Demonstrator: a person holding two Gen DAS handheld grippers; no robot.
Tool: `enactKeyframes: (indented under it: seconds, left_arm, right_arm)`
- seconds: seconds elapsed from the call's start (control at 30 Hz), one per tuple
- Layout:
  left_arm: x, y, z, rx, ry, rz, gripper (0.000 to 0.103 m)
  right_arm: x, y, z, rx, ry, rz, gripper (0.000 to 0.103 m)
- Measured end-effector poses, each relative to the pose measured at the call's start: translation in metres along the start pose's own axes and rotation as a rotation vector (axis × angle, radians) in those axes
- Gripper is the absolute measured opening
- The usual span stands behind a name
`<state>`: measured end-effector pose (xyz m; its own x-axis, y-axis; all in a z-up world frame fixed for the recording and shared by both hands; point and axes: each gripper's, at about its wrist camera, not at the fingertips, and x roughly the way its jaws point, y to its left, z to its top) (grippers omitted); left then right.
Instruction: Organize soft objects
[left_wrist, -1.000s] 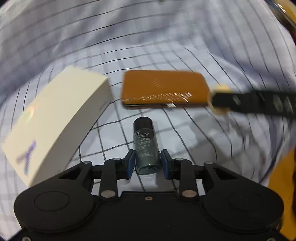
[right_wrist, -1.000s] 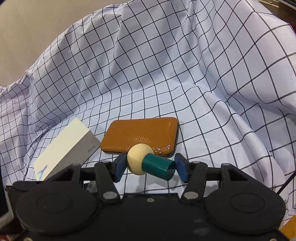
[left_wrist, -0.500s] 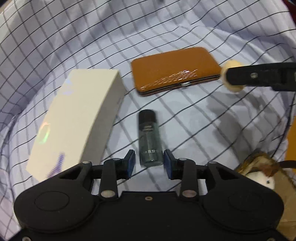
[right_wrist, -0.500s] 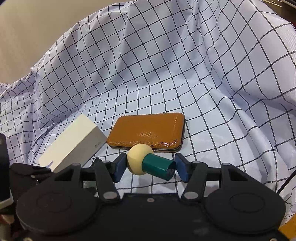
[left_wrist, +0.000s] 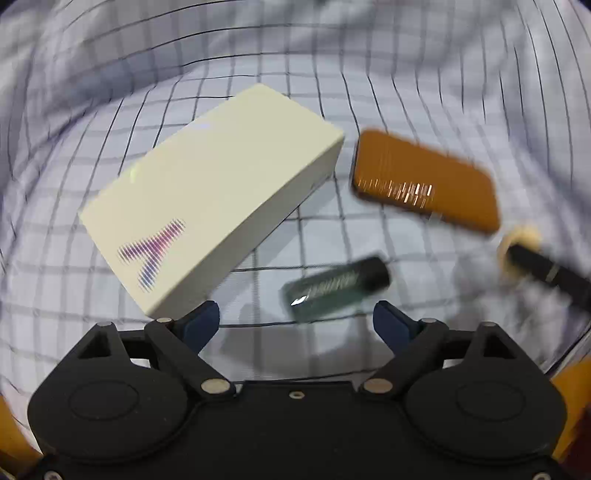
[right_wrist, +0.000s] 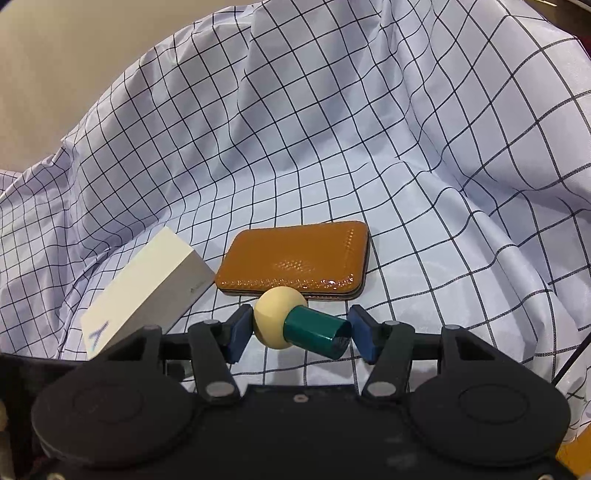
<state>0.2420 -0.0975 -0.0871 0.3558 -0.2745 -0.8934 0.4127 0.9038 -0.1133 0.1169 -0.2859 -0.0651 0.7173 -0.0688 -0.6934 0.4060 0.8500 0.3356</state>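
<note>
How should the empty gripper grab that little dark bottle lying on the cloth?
Probably across the middle of the dark bottle's round body, coming down from above with the left gripper, open now. It lies on its side on the checked cloth, so the fingers should straddle its narrow width, not its ends.

From my left wrist feed, small dark bottle (left_wrist: 334, 288) motion-smeared, label unreadable to me, brown case (left_wrist: 424, 181) blurred, right gripper (left_wrist: 546, 273) cut off by the frame edge, white box (right_wrist: 144, 288) partly hidden behind my right gripper's body.
</note>
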Motion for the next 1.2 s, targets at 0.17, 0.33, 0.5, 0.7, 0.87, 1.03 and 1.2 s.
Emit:
enactKeyframes:
  seconds: [0.17,0.33,0.5,0.7,0.87,1.03,1.2]
  left_arm:
    - [-0.001,-0.009,0.0,-0.131,-0.077,0.018,0.088]
    - [0.008,-0.02,0.006,-0.17,-0.099,0.029,0.089]
    - [0.019,-0.022,0.011,-0.207,-0.086,0.049,0.09]
    - [0.031,-0.024,0.009,-0.207,-0.069,0.07,0.09]
    - [0.039,-0.022,0.01,-0.219,-0.069,0.078,0.086]
    - [0.03,-0.02,0.008,-0.203,-0.091,0.046,0.066]
    - [0.003,-0.018,-0.001,-0.189,-0.131,0.027,0.066]
  right_arm:
    - [-0.001,-0.003,-0.002,0.004,-0.004,-0.018,0.056]
    - [-0.001,-0.004,-0.006,0.007,0.004,-0.019,0.056]
    - [0.001,-0.005,-0.008,0.013,0.015,-0.015,0.056]
    - [0.002,-0.006,-0.009,0.017,0.022,-0.02,0.056]
    - [0.0,-0.004,-0.012,0.008,0.024,-0.024,0.056]
    - [-0.007,-0.001,-0.014,-0.008,0.016,-0.023,0.056]
    - [-0.027,0.008,-0.016,-0.031,-0.014,-0.012,0.056]
